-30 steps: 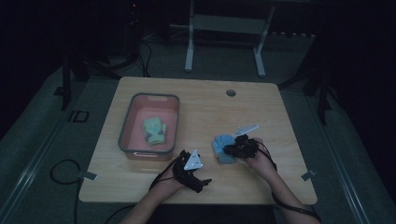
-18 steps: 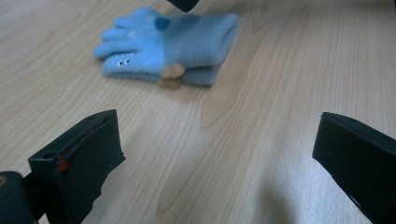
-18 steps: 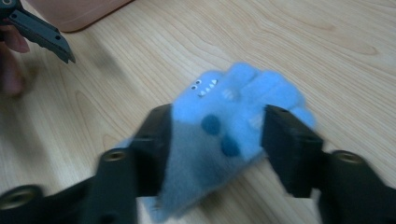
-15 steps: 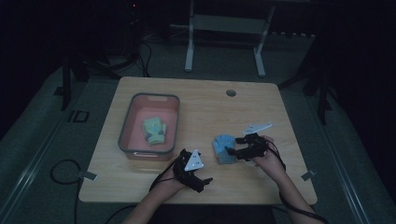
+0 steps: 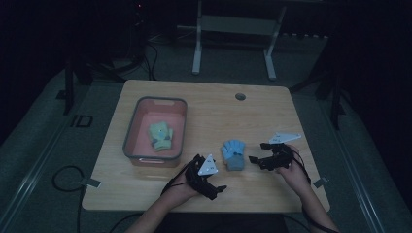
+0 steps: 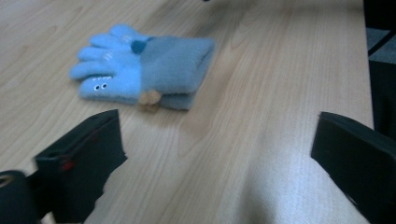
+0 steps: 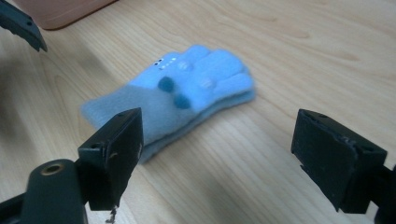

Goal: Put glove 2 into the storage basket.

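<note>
Right claw (image 5: 256, 160): mine, spread wide, jaws just opened, nothing between them.
Left claw (image 5: 214, 187): spread, empty, on the table (image 5: 252, 116).
Glove (image 5: 233, 154): blue, flat on the wood between both claws.
Bin (image 5: 133, 141): at ten o'clock, holds a green glove (image 5: 161, 135).

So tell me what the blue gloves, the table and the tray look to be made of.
Gloves: soft fleece or knit, going by the fuzzy matt nap; small pompoms sewn on.
Table: pale wood or wood-look laminate, smooth, with printed-looking grain.
Tray: likely plastic, with pinkish smooth walls and a grey rim.
</note>
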Available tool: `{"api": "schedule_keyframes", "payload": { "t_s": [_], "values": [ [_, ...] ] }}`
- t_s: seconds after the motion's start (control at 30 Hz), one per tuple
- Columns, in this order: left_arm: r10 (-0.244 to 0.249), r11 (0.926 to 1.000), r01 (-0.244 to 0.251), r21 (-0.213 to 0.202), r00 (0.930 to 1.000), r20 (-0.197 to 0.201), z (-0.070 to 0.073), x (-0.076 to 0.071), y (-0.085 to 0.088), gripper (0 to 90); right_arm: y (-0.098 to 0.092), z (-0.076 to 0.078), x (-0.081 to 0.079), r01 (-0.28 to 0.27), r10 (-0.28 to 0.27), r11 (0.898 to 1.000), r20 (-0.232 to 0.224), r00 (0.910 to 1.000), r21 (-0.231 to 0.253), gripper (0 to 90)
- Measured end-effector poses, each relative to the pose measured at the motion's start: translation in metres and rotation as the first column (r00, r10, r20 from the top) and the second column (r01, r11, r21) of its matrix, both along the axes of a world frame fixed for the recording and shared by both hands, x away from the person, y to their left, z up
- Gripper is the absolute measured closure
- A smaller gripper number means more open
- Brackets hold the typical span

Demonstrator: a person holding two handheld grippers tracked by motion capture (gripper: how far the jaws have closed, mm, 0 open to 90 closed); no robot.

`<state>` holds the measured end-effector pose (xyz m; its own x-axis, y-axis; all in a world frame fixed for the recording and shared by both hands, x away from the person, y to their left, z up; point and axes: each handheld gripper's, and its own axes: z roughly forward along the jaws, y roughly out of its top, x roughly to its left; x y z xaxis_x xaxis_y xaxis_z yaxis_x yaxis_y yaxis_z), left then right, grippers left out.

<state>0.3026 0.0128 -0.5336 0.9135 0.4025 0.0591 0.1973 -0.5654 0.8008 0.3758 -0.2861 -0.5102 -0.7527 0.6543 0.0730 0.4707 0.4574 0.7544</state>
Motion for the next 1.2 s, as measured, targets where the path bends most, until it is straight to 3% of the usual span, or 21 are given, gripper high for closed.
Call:
{"api": "schedule_keyframes", "payload": {
  "t_s": [0.17, 0.4, 0.6, 0.67, 0.77, 0.87, 1.0, 1.2],
  "values": [
    [-0.034, 0.9994, 0.034, 0.005, 0.9993, 0.018, -0.001, 0.004, -0.007, 6.7, -0.002, 0.003, 0.0, 0.005, -0.005, 1.0, 0.022, 0.9998, 0.011, 15.9],
    [-0.085, 0.9963, 0.083, 0.022, 0.9945, 0.061, 0.001, 0.016, -0.022, 15.0, -0.006, 0.0, 0.001, 0.023, -0.022, 0.999, -0.015, 0.9996, 0.027, 14.1],
    [-0.139, 0.988, 0.131, 0.082, 0.985, 0.102, 0.005, 0.029, -0.04, 20.4, -0.012, 0.001, 0.002, 0.05, -0.047, 0.997, -0.051, 0.9976, 0.052, 13.8],
    [-0.145, 0.9859, 0.136, 0.098, 0.9842, 0.101, 0.006, 0.034, -0.045, 20.9, -0.013, 0.001, 0.003, 0.053, -0.049, 0.996, -0.069, 0.9964, 0.065, 13.9],
    [-0.162, 0.9831, 0.156, 0.096, 0.9848, 0.062, 0.005, 0.04, -0.053, 24.0, -0.013, 0.002, 0.002, 0.067, -0.064, 0.996, -0.063, 0.996, 0.05, 13.8],
    [-0.171, 0.9785, 0.163, 0.126, 0.9838, 0.053, 0.0, 0.044, -0.06, 27.5, -0.012, 0.004, 0.001, 0.08, -0.076, 0.995, -0.064, 0.995, 0.065, 13.5],
    [-0.18, 0.9706, 0.167, 0.174, 0.9815, 0.065, -0.006, 0.049, -0.066, 29.7, -0.011, 0.004, 0.001, 0.089, -0.086, 0.994, -0.053, 0.9949, 0.068, 12.7],
    [-0.189, 0.9621, 0.172, 0.211, 0.9799, 0.062, -0.013, 0.055, -0.069, 36.0, -0.007, 0.003, 0.003, 0.098, -0.096, 0.994, -0.046, 0.9943, 0.046, 12.6]
  ]
}}
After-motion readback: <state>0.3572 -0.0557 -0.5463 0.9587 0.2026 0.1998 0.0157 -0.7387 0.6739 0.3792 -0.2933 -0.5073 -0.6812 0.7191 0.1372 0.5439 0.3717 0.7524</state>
